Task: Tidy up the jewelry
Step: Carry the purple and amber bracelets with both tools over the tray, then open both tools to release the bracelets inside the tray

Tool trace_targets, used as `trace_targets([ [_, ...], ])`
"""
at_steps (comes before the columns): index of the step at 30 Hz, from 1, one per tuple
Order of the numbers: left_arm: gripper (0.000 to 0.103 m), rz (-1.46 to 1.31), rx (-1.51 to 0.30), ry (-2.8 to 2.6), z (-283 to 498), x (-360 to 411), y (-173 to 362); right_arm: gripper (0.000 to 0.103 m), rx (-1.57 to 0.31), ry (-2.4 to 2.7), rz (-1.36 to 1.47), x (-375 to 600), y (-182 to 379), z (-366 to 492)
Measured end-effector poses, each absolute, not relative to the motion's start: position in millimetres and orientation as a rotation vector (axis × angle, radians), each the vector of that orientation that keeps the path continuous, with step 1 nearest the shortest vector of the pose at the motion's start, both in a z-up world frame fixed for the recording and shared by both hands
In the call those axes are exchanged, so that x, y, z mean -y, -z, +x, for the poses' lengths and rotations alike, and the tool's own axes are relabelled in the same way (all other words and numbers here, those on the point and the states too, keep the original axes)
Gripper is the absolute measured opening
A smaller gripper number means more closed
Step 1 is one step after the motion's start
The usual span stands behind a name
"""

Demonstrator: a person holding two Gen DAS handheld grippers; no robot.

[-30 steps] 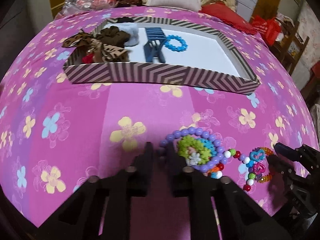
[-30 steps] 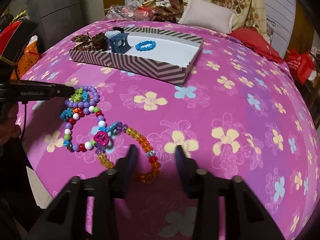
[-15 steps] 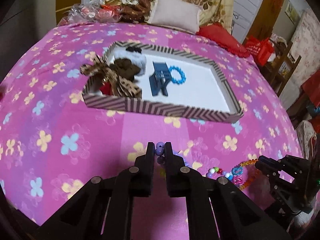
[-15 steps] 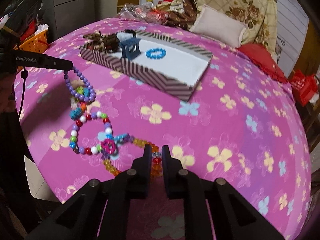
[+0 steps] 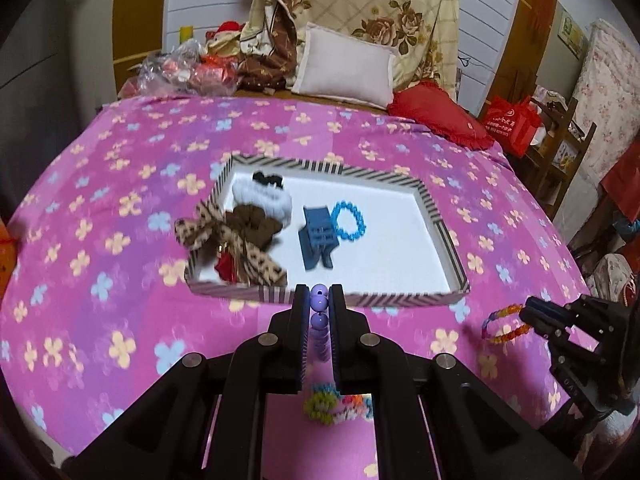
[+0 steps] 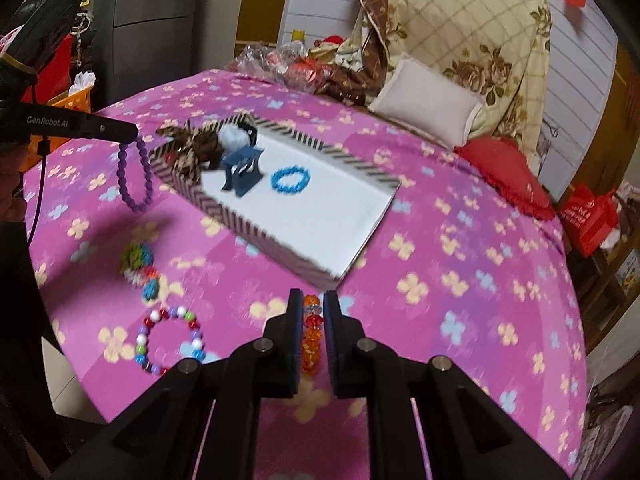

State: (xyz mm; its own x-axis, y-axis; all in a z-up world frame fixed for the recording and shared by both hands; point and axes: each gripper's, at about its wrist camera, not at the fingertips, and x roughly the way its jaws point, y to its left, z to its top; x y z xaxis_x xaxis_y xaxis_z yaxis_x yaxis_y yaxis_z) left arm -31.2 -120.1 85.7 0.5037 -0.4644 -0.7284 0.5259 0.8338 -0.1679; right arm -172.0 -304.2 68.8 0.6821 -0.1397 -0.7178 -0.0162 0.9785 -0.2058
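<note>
My left gripper (image 5: 319, 294) is shut on a purple bead bracelet (image 5: 319, 312), held above the bed near the tray's front rim; the bracelet hangs from it in the right wrist view (image 6: 134, 178). My right gripper (image 6: 311, 300) is shut on an orange bead bracelet (image 6: 310, 336), lifted near the tray's near corner; it also shows in the left wrist view (image 5: 505, 323). The striped tray (image 5: 404, 298) holds a blue bracelet (image 5: 349, 221), a blue clip (image 5: 318, 240), a leopard bow (image 5: 228, 240) and scrunchies. A multicoloured bead bracelet (image 6: 170, 340) and a green flower piece (image 6: 137, 256) lie on the pink cover.
The bed's front edge is close below both grippers. A white pillow (image 5: 344, 66), a red cushion (image 5: 438, 118) and a pile of bags (image 5: 188, 70) sit at the far end. A red bag (image 5: 516, 126) and shelves stand to the right.
Both grippers have risen from the cover and moved toward the tray, each carrying its bracelet. The purple bracelet now hangs free; the orange one has come away from the heap.
</note>
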Motion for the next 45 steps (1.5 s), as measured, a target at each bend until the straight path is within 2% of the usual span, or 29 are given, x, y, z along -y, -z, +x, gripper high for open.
trace_targets([
  [14, 0.011, 0.064, -0.869, 0.673, -5.4, 186.4, -94.0, 0.01, -0.784, 0.024, -0.134, 320.7, -94.0, -98.7],
  [19, 0.011, 0.056, -0.919, 0.671, 11.2, 210.0, -64.9, 0.01, -0.843, -0.041, -0.042, 329.4, -70.1, -60.2],
  [25, 0.011, 0.109, -1.008, 0.56, 36.4, 213.4, -17.1, 0.01, -0.937, -0.018, -0.062, 343.6, -28.8, -15.2],
  [36, 0.011, 0.165, -0.995, 0.539, 47.6, 232.3, -2.3, 0.01, -0.986, 0.066, -0.024, 381.7, 0.9, 55.8],
  [45, 0.011, 0.183, -0.987, 0.499, 54.3, 236.9, 1.7, 0.012, -0.991, 0.092, 0.051, 393.6, 14.0, 81.1],
])
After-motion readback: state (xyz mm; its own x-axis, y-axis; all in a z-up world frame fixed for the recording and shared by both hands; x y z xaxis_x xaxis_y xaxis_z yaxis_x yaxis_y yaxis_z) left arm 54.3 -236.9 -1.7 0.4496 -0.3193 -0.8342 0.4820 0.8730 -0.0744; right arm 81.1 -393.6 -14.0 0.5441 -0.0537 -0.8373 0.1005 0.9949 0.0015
